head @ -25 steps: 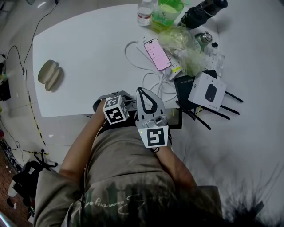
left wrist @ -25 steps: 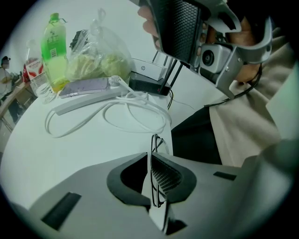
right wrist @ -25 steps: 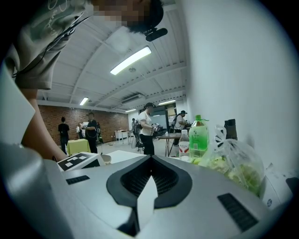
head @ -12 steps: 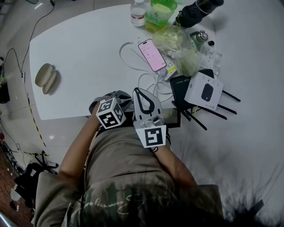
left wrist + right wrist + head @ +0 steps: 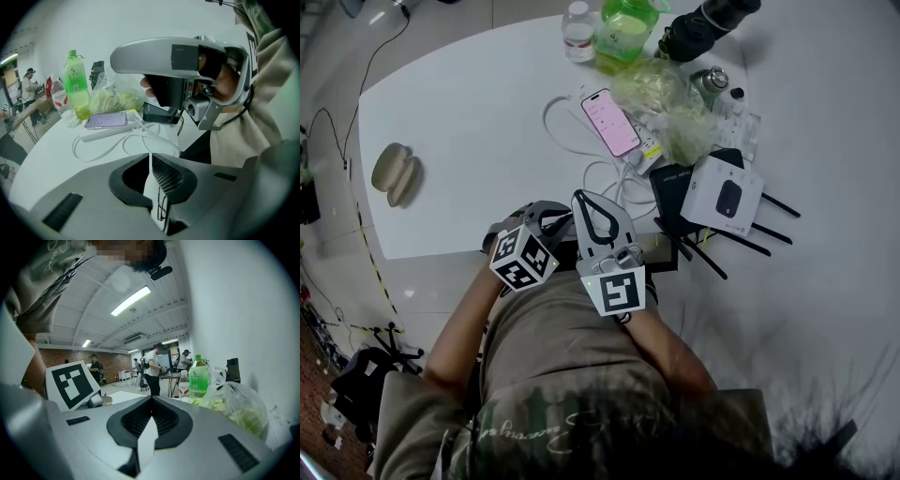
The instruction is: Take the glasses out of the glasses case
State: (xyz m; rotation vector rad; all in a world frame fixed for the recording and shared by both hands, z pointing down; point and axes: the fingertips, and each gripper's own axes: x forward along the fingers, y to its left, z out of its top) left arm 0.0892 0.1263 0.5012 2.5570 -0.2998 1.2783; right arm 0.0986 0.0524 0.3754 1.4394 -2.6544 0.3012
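One beige oval glasses case (image 5: 394,172), left; two bottles, top: clear plastic bottle (image 5: 577,31), green plastic bottle (image 5: 623,28); one smartphone (image 5: 609,122), centre.

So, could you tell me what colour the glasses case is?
The glasses case is beige; head view.

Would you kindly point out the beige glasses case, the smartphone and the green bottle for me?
Beige oval glasses case (image 5: 394,173), head view, middle of its upper surface.
Smartphone with lit pink screen (image 5: 610,122), head view, centre of the screen.
Green plastic bottle (image 5: 76,86), left gripper view, middle of its body.
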